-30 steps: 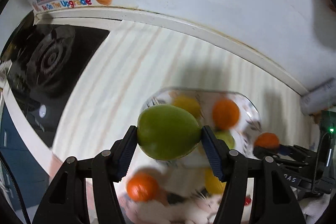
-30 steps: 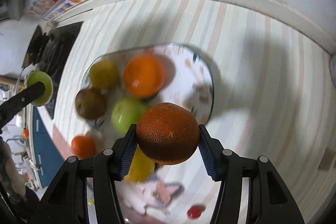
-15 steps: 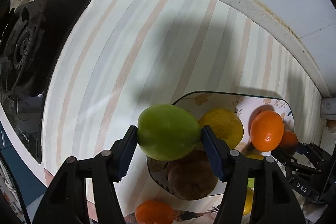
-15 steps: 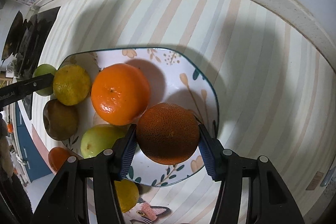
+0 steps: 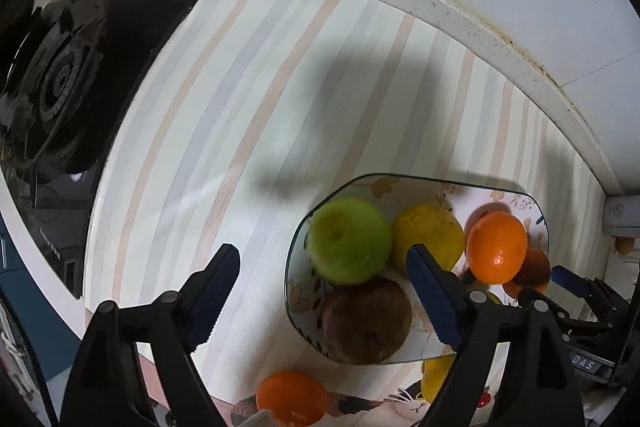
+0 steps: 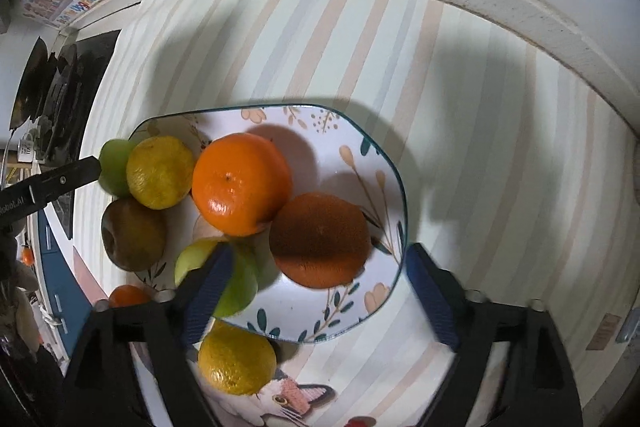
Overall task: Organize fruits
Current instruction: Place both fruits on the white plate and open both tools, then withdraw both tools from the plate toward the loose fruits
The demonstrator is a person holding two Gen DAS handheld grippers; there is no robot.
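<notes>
A floral plate (image 5: 298,291) (image 6: 384,163) on the striped counter holds several fruits. In the left wrist view a green apple (image 5: 350,241) lies at the plate's left rim beside a yellow citrus (image 5: 428,233), a brown fruit (image 5: 366,321) and a bright orange (image 5: 496,247). My left gripper (image 5: 324,291) is open and empty just above the apple. In the right wrist view a dark orange (image 6: 320,239) lies on the plate beside the bright orange (image 6: 240,183) and a second green apple (image 6: 236,279). My right gripper (image 6: 316,291) is open and empty over it.
A black gas stove (image 5: 60,99) lies to the left. A white backsplash ledge (image 5: 440,7) runs behind. An orange (image 5: 290,403) and a yellow citrus (image 6: 236,359) lie off the plate near the front edge, on a cat-print mat (image 6: 292,399).
Both grippers have opened. The green apple dropped from the left gripper onto the plate's left rim, and the dark orange dropped from the right gripper onto the plate.
</notes>
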